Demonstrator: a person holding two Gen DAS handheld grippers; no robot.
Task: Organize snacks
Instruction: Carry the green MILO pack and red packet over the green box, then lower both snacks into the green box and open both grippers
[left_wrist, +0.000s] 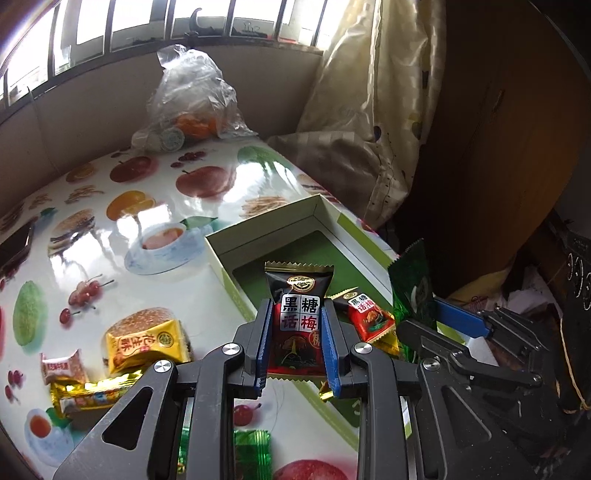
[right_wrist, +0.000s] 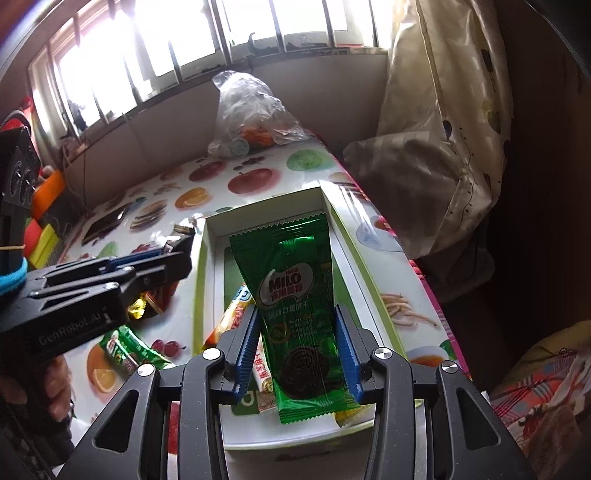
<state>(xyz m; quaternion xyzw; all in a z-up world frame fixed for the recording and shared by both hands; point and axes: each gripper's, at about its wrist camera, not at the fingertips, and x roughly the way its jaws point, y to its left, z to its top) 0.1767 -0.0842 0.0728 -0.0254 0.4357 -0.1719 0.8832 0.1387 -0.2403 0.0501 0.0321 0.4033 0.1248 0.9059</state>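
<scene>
Black-and-red plum candy packet, long axis upright, clamped in left gripper over open box, green Milo biscuit packet, upright, clamped in right gripper above same box.

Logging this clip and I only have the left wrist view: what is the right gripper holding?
Observer: The right gripper is shut on a green Milo packet, printed with a dark spiral biscuit.
Operator: Where is it relative to the box?
Observer: It hangs over the open box, inside the rim's outline.
Operator: Anything in the box I can't see?
Observer: A long yellow-and-white snack stick lies along the box's left side, partly behind the packet.
</scene>
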